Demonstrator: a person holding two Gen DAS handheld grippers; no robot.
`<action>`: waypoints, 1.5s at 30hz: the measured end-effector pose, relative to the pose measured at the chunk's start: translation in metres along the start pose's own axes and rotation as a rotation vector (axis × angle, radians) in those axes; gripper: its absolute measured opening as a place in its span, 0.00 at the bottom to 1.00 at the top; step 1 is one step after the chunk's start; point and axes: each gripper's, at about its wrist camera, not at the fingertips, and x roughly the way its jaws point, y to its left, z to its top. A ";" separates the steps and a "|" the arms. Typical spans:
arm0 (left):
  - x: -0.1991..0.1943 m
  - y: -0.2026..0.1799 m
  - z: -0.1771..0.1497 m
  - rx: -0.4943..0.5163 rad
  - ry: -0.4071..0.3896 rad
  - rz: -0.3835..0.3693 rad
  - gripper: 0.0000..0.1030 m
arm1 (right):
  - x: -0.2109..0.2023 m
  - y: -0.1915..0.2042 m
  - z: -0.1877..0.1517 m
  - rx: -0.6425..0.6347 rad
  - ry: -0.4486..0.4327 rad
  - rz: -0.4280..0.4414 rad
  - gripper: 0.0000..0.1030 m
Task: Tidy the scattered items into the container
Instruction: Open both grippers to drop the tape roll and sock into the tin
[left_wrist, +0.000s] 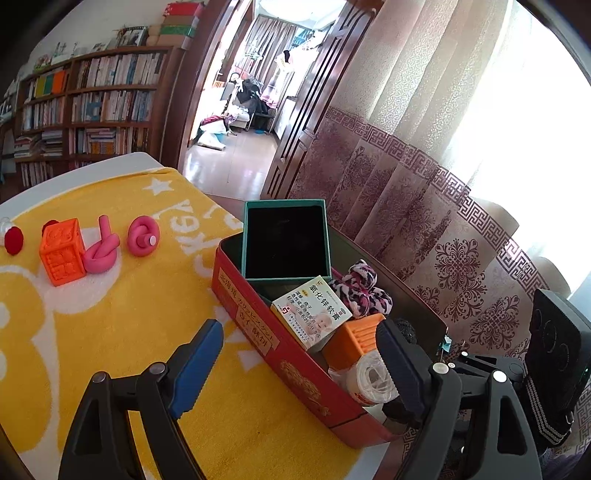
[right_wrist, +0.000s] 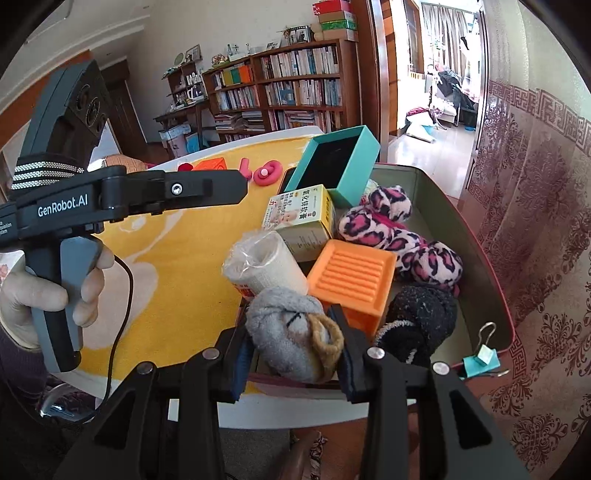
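The red tin box (left_wrist: 258, 332) stands at the yellow towel's right edge and holds a teal box (left_wrist: 286, 240), a medicine carton (left_wrist: 312, 314), a leopard sock (left_wrist: 364, 291), an orange block (left_wrist: 354, 343) and a gauze roll (left_wrist: 371, 378). My left gripper (left_wrist: 299, 365) is open and empty over the box's near end. My right gripper (right_wrist: 293, 347) is shut on a grey rolled sock (right_wrist: 291, 332), held over the box's near rim (right_wrist: 295, 380). An orange cube (left_wrist: 62, 251), two pink curlers (left_wrist: 101, 249) (left_wrist: 144, 236) and a red piece (left_wrist: 14, 240) lie on the towel.
The yellow towel (left_wrist: 129, 332) covers a white table. A black sock (right_wrist: 421, 317) and a teal binder clip (right_wrist: 482, 360) lie in the box. A patterned curtain (left_wrist: 424, 221) hangs close behind the box. Bookshelves (left_wrist: 92, 107) stand beyond the table.
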 end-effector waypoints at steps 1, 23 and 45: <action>0.001 0.000 0.000 -0.001 0.004 -0.002 0.84 | -0.005 -0.002 0.001 0.011 -0.017 0.008 0.42; 0.023 -0.002 -0.018 0.048 0.106 0.036 0.84 | -0.023 -0.020 0.008 0.086 -0.109 -0.113 0.61; 0.000 -0.002 -0.019 0.066 0.056 0.071 0.84 | -0.040 -0.028 0.009 0.180 -0.180 -0.113 0.61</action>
